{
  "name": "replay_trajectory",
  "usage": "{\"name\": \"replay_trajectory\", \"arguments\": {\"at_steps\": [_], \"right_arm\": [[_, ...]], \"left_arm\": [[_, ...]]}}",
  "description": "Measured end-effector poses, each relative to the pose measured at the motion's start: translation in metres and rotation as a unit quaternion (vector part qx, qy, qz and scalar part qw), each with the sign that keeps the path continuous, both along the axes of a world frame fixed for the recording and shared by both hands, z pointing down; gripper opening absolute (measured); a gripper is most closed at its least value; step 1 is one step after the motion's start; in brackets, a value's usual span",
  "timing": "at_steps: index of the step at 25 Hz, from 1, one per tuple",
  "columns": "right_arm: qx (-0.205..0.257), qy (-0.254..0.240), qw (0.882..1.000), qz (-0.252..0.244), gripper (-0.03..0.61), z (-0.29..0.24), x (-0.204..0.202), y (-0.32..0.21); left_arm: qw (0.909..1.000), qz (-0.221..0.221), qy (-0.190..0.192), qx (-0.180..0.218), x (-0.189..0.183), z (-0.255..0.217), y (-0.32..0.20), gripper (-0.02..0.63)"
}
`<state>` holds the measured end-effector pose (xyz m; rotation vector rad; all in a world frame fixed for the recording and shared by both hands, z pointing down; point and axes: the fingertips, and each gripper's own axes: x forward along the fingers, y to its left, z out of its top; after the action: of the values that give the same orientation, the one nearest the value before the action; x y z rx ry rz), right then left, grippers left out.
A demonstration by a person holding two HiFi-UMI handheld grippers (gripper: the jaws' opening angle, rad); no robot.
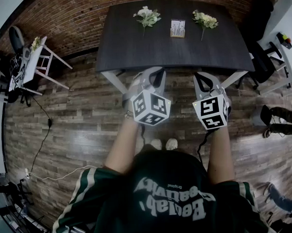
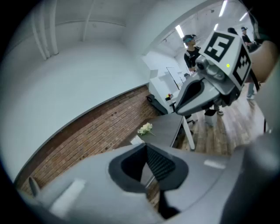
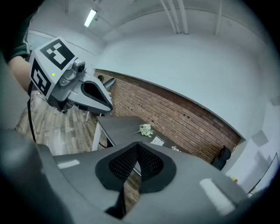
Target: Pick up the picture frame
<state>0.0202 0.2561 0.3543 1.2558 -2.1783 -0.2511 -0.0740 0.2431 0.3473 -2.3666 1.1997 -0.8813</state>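
1. Frame (image 1: 177,28) stands at the table's (image 1: 134,49) far edge, between two flower sprigs (image 1: 147,16).
2. Left gripper (image 1: 153,74) and right gripper (image 1: 205,81) hover short of the table, jaws together, empty.
3. Approach seems the step in hand; next, reach forward and open.

On the tabletop (image 1: 134,49) the picture frame (image 1: 177,28) stands near the far edge, between the left flower sprig (image 1: 147,16) and the right flower sprig (image 1: 205,20), apart from both. Behind the tabletop runs the wall (image 1: 71,20). We hold the left claw (image 1: 155,73) and the right claw (image 1: 203,80) side by side over the floor (image 1: 79,125), before the tabletop's near edge. A chair (image 1: 262,62) stands at its right end.
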Motion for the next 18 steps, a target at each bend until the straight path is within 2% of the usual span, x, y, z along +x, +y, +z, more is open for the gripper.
{"name": "replay_trajectory", "arguments": {"at_steps": [18], "right_arm": [[0.001, 0.005, 1.000, -0.002, 0.006, 0.000, -0.002, -0.016]], "left_arm": [[1.0000, 0.005, 0.002, 0.008, -0.001, -0.004, -0.014, 0.000]]}}
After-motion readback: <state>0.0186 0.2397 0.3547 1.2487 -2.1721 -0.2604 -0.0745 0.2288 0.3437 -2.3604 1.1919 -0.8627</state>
